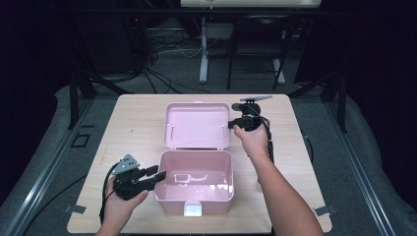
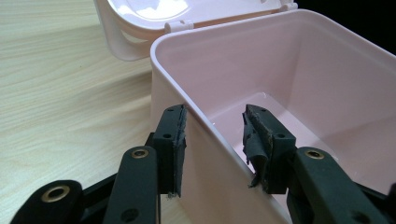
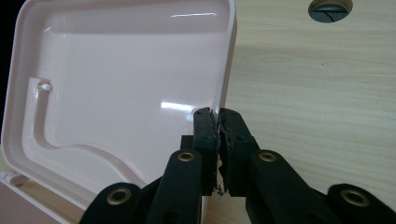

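Right gripper pinched shut on side rim of open pink lid, left gripper half open, jaws astride near wall of pink box, pads not pressing, box between both grippers on wooden table

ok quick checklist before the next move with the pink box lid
1. Right hand-held gripper clamped on the lid edge: ok.
2. Left hand-held gripper straddling the box wall, one jaw outside, one inside: ok.
3. Left pads pressing the wall: not ok, a gap shows on each side.
4. Box inside free of items: ok.
5. Lid hinge attached: ok.
6. Front latch condition: cannot tell.
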`<state>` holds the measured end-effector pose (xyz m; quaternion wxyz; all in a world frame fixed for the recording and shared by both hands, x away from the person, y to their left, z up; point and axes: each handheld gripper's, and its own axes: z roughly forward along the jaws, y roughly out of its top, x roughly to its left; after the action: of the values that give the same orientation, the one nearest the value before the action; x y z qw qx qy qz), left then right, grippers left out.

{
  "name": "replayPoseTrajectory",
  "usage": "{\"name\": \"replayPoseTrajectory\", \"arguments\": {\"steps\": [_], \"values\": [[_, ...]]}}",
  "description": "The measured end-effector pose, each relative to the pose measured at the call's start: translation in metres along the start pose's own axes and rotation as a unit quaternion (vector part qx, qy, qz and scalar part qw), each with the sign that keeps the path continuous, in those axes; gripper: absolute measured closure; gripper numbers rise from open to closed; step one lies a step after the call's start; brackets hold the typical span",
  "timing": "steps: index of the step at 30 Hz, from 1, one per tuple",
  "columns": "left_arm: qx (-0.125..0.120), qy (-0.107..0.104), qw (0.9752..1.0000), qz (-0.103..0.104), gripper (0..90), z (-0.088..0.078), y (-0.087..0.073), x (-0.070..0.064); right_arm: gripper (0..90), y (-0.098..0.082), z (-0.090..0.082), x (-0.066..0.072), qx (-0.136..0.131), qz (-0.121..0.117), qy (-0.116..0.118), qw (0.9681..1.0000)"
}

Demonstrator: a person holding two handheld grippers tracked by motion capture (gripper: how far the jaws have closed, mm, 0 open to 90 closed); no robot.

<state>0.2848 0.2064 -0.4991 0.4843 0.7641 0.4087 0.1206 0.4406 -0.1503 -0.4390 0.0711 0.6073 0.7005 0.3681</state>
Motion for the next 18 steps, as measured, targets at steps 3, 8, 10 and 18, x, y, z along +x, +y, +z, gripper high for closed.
{"name": "replayPoseTrajectory", "arguments": {"steps": [3, 8, 10, 18], "values": [[0.000, 0.000, 1.0000, 0.000, 59.1, 0.000, 0.000, 0.000, 86.1, 0.002, 0.002, -0.001, 0.007, 0.003, 0.001, 1.0000], [0.002, -0.001, 1.0000, 0.000, 59.1, 0.000, 0.000, 0.000, 86.1, 0.005, 0.006, -0.002, 0.017, 0.010, 0.003, 0.9998], [0.001, 0.000, 1.0000, 0.000, 59.0, 0.000, 0.000, 0.000, 85.9, 0.005, 0.007, -0.003, 0.020, 0.010, 0.002, 0.9998], [0.001, -0.001, 1.0000, 0.000, 58.8, 0.000, 0.000, 0.000, 85.4, 0.003, 0.013, -0.004, 0.031, 0.012, -0.006, 0.9994]]}}
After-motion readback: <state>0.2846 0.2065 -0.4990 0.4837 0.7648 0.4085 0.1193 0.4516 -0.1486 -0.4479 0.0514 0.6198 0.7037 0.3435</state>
